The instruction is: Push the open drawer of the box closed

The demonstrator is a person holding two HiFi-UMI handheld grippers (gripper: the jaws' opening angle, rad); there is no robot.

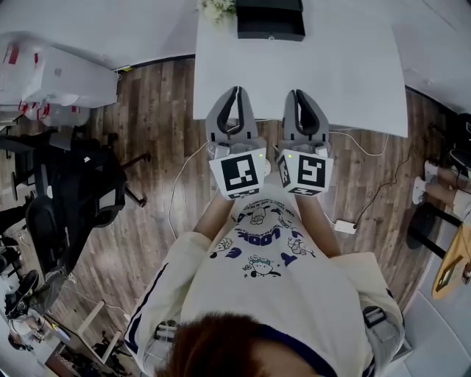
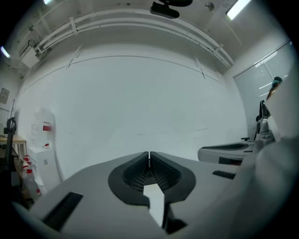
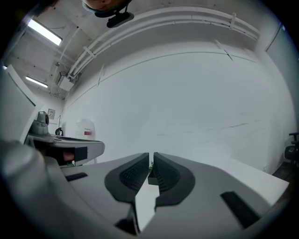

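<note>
Clutter at far left in the head view: white plastic-wrapped bulk (image 1: pixel 59 74) with red marks, and below it a black office chair (image 1: pixel 73 191) on the wooden floor (image 1: pixel 154 110).

Next along, left gripper (image 1: pixel 237 90), level with its twin, tips just over the near edge of the white table (image 1: pixel 353 81), marker cube (image 1: pixel 239 173) back toward the person's chest. Closed on nothing: in the left gripper view, ribbed pads (image 2: pixel 135 173) meeting at the tip, only blank white wall ahead.

Up at the table's far edge, roughly in line with the gap between the two grippers and well apart from both, the black box (image 1: pixel 270 22), with small white flowers (image 1: pixel 217 7) just beside its left corner. Lower front part of the box standing slightly proud of the top; drawer too small to read any further from here.

Right of centre, right gripper (image 1: pixel 294 93), just beside the left one, second marker cube (image 1: pixel 305 173) behind it. Pressed nearly together as well, only a hairline slit between the pads (image 3: pixel 128 175), holding nothing, with a far-off speck of green and black showing through the slit.

Farther right, white cable (image 1: pixel 360 147) curving just past the table's near edge, and a white adapter (image 1: pixel 344 226) lying on the floor.
</note>
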